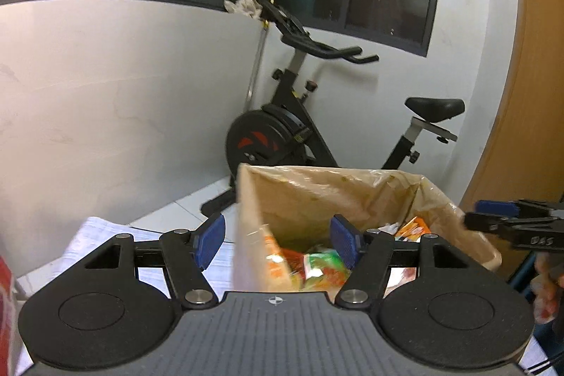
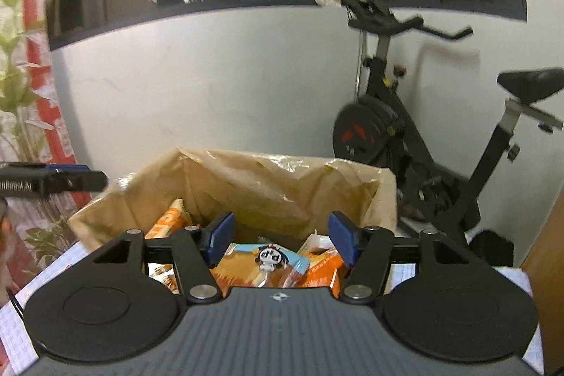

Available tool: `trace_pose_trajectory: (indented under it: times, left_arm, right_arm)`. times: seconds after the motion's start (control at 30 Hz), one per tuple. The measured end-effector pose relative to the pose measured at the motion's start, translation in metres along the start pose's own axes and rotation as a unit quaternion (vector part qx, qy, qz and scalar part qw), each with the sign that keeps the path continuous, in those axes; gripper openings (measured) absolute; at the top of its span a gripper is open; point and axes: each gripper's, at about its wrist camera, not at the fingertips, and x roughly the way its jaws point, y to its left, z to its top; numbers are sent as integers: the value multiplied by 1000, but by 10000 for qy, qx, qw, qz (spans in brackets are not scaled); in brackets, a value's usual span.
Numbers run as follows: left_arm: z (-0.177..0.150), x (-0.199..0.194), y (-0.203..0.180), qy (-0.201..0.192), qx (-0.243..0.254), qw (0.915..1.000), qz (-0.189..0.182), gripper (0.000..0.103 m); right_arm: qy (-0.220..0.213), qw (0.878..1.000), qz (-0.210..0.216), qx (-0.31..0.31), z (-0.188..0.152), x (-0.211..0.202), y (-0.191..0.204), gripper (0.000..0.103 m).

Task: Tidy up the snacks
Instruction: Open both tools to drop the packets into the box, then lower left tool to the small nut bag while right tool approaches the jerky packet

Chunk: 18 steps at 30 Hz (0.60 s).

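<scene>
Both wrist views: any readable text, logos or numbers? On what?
"DAS": raised letters on the side of the right tool, seen from the left wrist view.
"...Robot.AI": white print on the side of the left tool. It is blurred, the start is cut off, and the reading is uncertain.
Snack packets in the bag: print too blurred to read.

The left gripper (image 1: 278, 240) is level, its jaws spread wide, the blue pads (image 1: 210, 241) facing each other with nothing clamped between them. The right gripper (image 2: 281, 242) is likewise level and spread wide, its blue pads (image 2: 221, 238) bare. Each gripper's tip shows at the edge of the other's wrist view, so the two are side by side, apart and not touching, pointing roughly the same way.
</scene>
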Motion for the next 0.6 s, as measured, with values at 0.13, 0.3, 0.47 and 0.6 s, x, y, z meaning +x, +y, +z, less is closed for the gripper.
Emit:
trace_pose_trajectory:
  times: [0.13,0.3,0.47,0.6]
  left_arm:
    - [-19,-27,22,-55,-80,9996,259,68]
    - [-48,-36,39,67,-453,9976,510,68]
    - [-77,-28,47,238,-761,9947,648,67]
    - [-91,-16,46,426,-866,9933,635,67]
  right_arm:
    - [-409,9992,4,22,-19,-32,-8,62]
    - [-796,9967,-172,68,-50,-61,-20,62]
    - [-641,9971,-411,85,-83,-67,-33,62]
    - [-372,9975,-583,-149,-115,-60,-39,62]
